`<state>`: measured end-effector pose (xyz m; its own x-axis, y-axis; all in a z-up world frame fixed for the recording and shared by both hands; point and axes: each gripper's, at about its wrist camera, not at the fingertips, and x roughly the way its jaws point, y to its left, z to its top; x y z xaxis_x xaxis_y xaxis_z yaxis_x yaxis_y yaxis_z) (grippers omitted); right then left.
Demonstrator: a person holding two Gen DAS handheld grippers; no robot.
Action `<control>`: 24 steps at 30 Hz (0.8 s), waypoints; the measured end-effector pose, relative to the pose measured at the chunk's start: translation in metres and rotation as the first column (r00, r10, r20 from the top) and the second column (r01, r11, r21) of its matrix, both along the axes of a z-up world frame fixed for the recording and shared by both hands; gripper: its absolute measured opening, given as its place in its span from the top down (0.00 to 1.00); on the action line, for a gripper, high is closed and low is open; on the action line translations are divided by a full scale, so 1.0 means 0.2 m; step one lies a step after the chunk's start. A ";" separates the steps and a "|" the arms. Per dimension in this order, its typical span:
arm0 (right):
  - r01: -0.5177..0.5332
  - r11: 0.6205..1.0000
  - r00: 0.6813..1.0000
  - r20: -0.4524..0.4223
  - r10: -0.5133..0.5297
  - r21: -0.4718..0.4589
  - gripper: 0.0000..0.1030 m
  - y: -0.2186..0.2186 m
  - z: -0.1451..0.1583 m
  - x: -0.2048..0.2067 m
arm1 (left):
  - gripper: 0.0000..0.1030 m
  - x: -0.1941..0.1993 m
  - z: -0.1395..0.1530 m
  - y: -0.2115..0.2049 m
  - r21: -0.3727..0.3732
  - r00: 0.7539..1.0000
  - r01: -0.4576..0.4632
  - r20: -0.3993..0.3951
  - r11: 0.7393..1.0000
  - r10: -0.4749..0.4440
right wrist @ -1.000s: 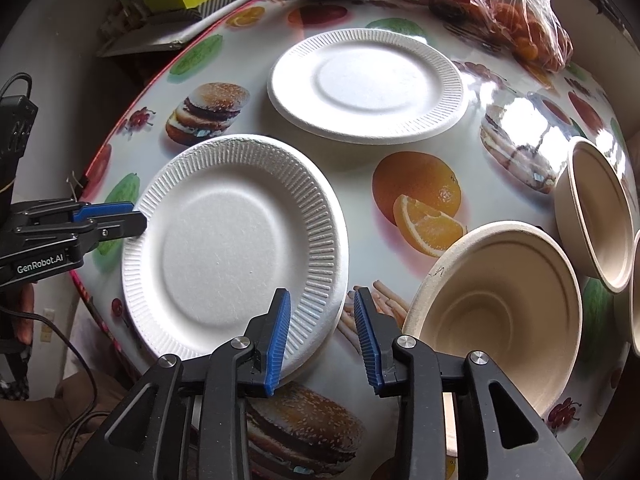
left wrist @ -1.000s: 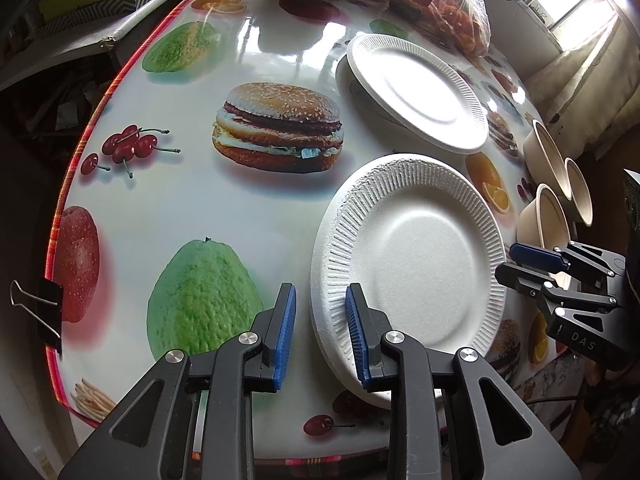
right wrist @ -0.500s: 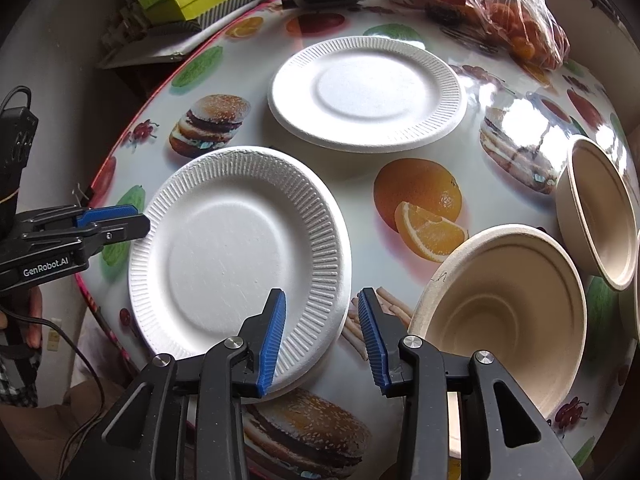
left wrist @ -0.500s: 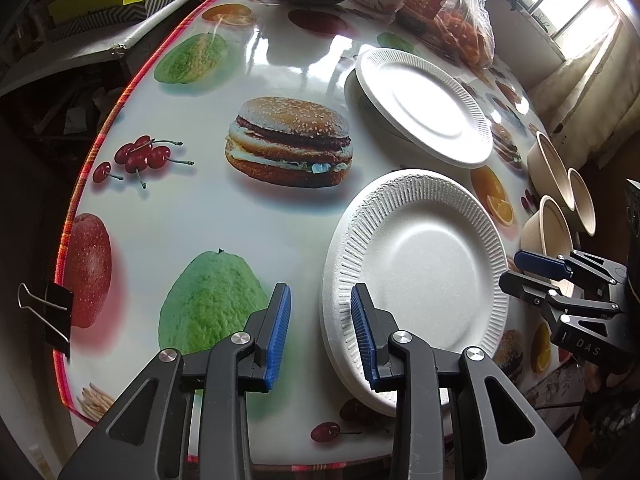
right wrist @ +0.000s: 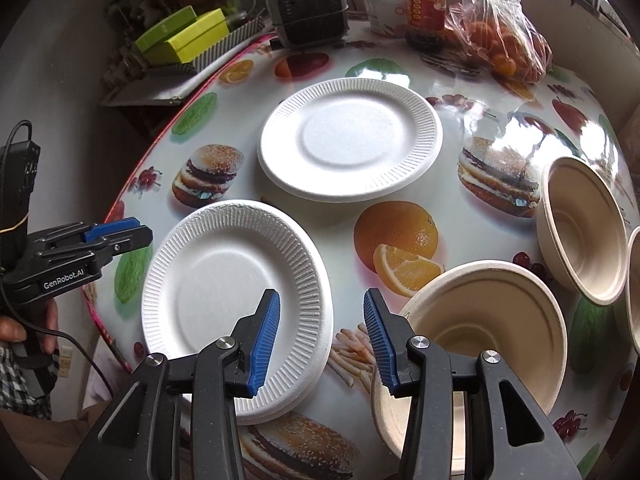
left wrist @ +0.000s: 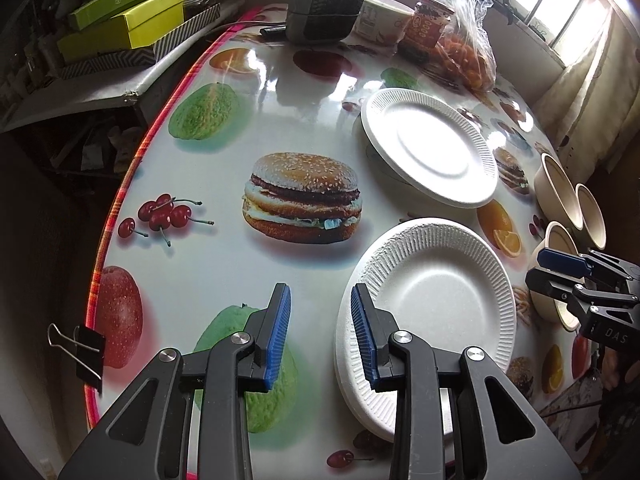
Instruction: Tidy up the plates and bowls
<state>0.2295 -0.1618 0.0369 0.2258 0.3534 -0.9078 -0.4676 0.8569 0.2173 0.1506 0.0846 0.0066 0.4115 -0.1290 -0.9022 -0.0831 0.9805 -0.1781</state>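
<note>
A white foam plate stack lies near the table's front edge. A second white plate lies farther back. Three tan bowls stand at the right: a near one and two farther ones. My left gripper is open and empty, above the near plate's left rim; it also shows in the right wrist view. My right gripper is open and empty, over the gap between the near plate and near bowl; it also shows in the left wrist view.
The round table has a fruit-and-burger print cloth. At the back stand a small heater, a white cup, a red jar and a bag of oranges. Green boxes lie on a side shelf. A binder clip grips the left edge.
Both grippers have pulled back and risen away from the near plate, so more of the table shows. Both jaws have opened a little wider. The plates and bowls have not moved.
</note>
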 end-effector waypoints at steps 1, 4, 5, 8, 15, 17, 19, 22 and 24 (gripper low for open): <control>0.005 1.000 1.000 0.002 -0.005 0.006 0.58 -0.01 0.00 0.01 | 0.68 0.01 0.01 0.00 0.001 1.000 0.001 0.008 1.000 -0.001; 0.020 1.000 1.000 0.013 -0.020 0.014 0.58 -0.03 0.02 0.04 | 0.68 0.04 0.03 0.00 0.007 1.000 0.005 0.029 1.000 -0.005; 0.025 1.000 1.000 0.016 -0.026 0.015 0.58 -0.04 0.02 0.05 | 0.68 0.05 0.04 0.00 0.003 0.999 0.007 0.035 1.000 -0.007; 0.038 0.999 0.999 0.030 -0.039 0.016 0.58 -0.05 0.04 0.09 | 0.68 0.09 0.06 -0.01 0.017 0.999 0.009 0.053 1.000 -0.010; 0.080 0.997 0.994 0.072 -0.081 0.022 0.58 -0.10 0.08 0.20 | 0.68 0.19 0.08 -0.02 0.028 0.995 0.026 0.091 0.999 -0.028; 0.089 0.996 0.993 0.081 -0.090 0.020 0.58 -0.11 0.08 0.24 | 0.68 0.22 0.08 -0.02 0.016 0.994 0.030 0.104 0.999 -0.032; 0.097 0.995 0.991 0.089 -0.098 0.009 0.58 -0.12 0.08 0.28 | 0.68 0.27 0.08 -0.02 -0.006 0.994 0.032 0.105 0.999 -0.031; 0.111 0.994 0.988 0.105 -0.110 -0.007 0.58 -0.13 0.08 0.33 | 0.68 0.33 0.07 -0.01 -0.005 0.994 0.024 0.108 1.000 -0.023; 0.118 0.993 0.988 0.102 -0.117 -0.005 0.58 -0.14 0.07 0.38 | 0.68 0.37 0.06 0.00 -0.029 0.994 0.027 0.105 0.999 -0.024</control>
<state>0.3048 -0.1900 0.0507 0.3559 0.3088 -0.8820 -0.3826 0.9093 0.1640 0.2243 0.0844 0.0187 0.4993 -0.1675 -0.8501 -0.0373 0.9761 -0.2142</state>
